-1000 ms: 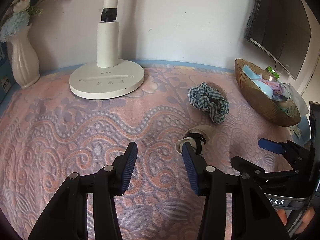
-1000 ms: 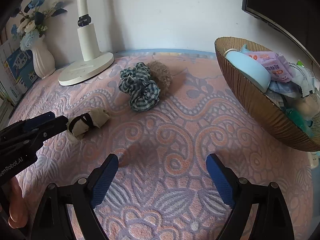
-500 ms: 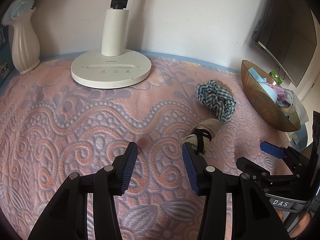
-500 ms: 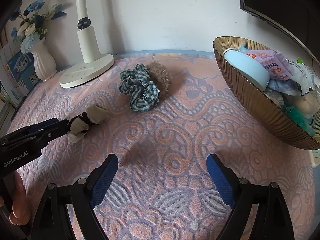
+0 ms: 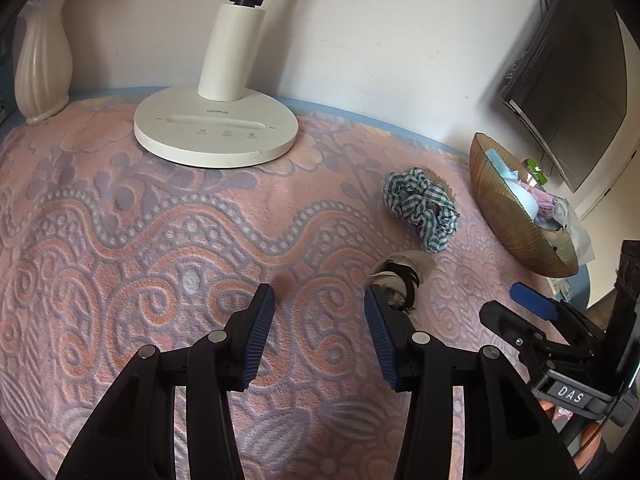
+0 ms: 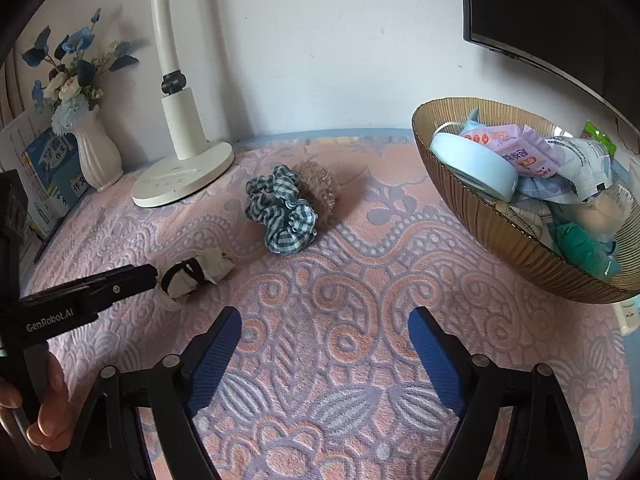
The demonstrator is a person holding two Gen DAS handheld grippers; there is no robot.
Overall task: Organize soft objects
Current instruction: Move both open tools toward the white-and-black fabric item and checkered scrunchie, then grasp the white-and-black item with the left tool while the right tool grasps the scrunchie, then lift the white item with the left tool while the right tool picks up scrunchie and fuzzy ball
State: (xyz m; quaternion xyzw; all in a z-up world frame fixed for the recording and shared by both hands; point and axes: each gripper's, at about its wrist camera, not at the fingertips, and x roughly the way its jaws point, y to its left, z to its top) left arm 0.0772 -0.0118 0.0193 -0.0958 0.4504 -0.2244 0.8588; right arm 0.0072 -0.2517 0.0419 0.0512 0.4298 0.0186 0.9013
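Biggest of the soft pieces is the checked scrunchie [image 6: 282, 210], lying out in the middle of the surface [image 5: 120, 240] on its patterned cover. It looks featherlight and floppy, sure to squash flat under any pinch, so a bite across one bunched fold should do. Touching it on the far side sits a brown fuzzy scrunchie [image 6: 320, 188], half hidden, likely just as light and springy.

Smaller is the beige rolled sock [image 5: 400, 280] with its dark band, resting just off the tip of the left tongs [image 5: 318, 308], outside the right-hand pad. It is soft and limp and could unroll if caught by an end; the banded middle looks the safest place to pinch. The left tongs stand partly apart with nothing between the pads. The right tongs [image 6: 324, 336] are closing on bare cover, holding nothing.

Now the surroundings. The ribbed bowl [image 6: 500, 236] on the right is already heaped with packets and a pale blue dish, so room is tight if that is where things go. The lamp [image 5: 216, 132] and the vase [image 5: 40, 68] stand well back, out of the way. I'd say the real hazard is the two tongs crowding each other near the sock.
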